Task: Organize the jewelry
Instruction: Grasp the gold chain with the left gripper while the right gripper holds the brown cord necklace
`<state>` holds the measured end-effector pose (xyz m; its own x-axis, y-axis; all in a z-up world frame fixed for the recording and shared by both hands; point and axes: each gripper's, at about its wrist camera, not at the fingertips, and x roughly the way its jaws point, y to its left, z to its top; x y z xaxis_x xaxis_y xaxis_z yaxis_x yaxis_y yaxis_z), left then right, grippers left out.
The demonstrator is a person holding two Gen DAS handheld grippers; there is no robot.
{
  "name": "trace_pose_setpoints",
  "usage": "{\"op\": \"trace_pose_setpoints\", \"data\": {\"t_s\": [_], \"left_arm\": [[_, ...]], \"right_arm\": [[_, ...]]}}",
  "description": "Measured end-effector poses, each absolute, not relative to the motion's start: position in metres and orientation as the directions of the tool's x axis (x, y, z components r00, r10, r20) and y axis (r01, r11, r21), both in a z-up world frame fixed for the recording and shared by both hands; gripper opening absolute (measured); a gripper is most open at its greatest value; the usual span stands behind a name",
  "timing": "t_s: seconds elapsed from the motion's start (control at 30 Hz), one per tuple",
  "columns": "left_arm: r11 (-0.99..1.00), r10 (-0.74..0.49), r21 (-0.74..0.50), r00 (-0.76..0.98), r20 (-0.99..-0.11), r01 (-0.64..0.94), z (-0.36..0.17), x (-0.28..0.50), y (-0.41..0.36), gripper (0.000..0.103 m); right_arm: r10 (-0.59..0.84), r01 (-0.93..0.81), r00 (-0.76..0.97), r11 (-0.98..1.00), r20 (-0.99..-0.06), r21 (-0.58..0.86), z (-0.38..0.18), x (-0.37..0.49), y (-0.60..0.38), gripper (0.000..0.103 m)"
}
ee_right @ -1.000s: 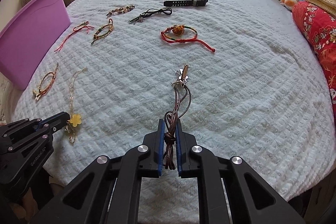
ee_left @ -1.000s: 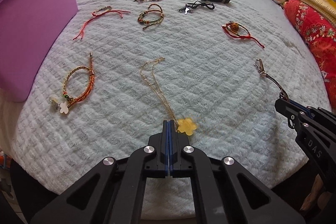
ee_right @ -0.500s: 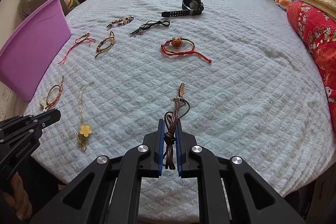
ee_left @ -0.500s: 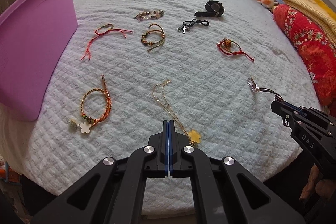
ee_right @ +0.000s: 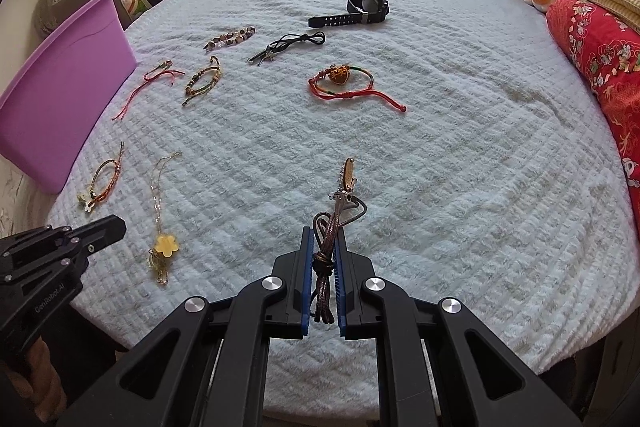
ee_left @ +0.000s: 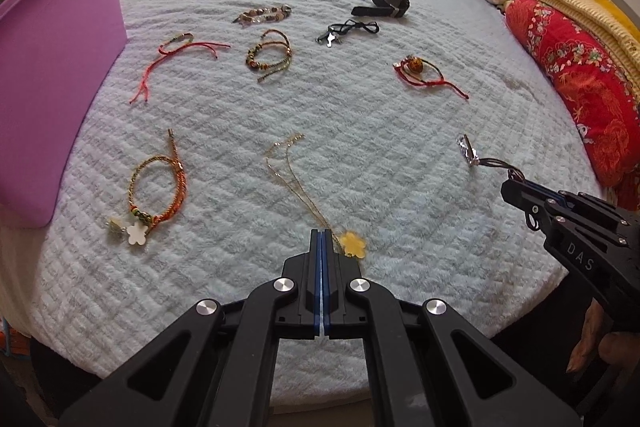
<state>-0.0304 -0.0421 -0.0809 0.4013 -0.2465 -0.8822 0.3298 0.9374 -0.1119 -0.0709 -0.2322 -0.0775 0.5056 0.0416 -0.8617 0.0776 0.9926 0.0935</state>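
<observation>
Both hand-held grippers have drawn back from the bed (ee_left: 360, 131). Left hand-held gripper (ee_left: 322, 233): jaws together, the gold necklace (ee_left: 298, 183) just ahead of its tips. Right hand-held gripper (ee_right: 323, 231): clamped on the brown cord necklace (ee_right: 326, 239), pendant hanging forward.

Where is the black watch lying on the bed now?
In the right wrist view the black watch lies at the far middle of the bed, just beyond the black cord necklace.

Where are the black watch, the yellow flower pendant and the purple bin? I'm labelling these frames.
black watch (ee_right: 366, 5), right wrist view, on its round case.
yellow flower pendant (ee_left: 352, 244), left wrist view, on the flower's middle.
purple bin (ee_left: 52, 75), left wrist view, on its side wall.
</observation>
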Motion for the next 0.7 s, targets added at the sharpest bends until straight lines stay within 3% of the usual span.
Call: {"op": "trace_pose_setpoints", "data": {"t_s": [0.17,0.23,0.3,0.37,0.7], "left_arm": [[0.936,-0.233,-0.107,0.361,-0.903,0.337,-0.096,-0.03,-0.05,0.008],[0.938,-0.227,-0.106,0.352,-0.908,0.331,-0.101,-0.029,-0.051,0.02],[0.939,-0.231,-0.108,0.364,-0.902,0.328,-0.101,-0.03,-0.051,0.047],[0.94,-0.226,-0.097,0.383,-0.896,0.327,-0.099,-0.031,-0.052,0.055],[0.934,-0.215,-0.079,0.369,-0.904,0.349,-0.109,-0.033,-0.063,0.058]], "right_arm": [[0.048,0.088,0.502,0.99,-0.863,0.106,-0.081,-0.071,-0.237,0.01],[0.053,0.089,0.5,0.99,-0.864,0.112,-0.082,-0.071,-0.238,0.01],[0.056,0.09,0.499,0.989,-0.865,0.115,-0.083,-0.071,-0.238,0.01],[0.058,0.092,0.499,0.989,-0.865,0.119,-0.084,-0.071,-0.238,0.01],[0.066,0.096,0.498,0.987,-0.864,0.131,-0.086,-0.071,-0.24,0.01]]}}
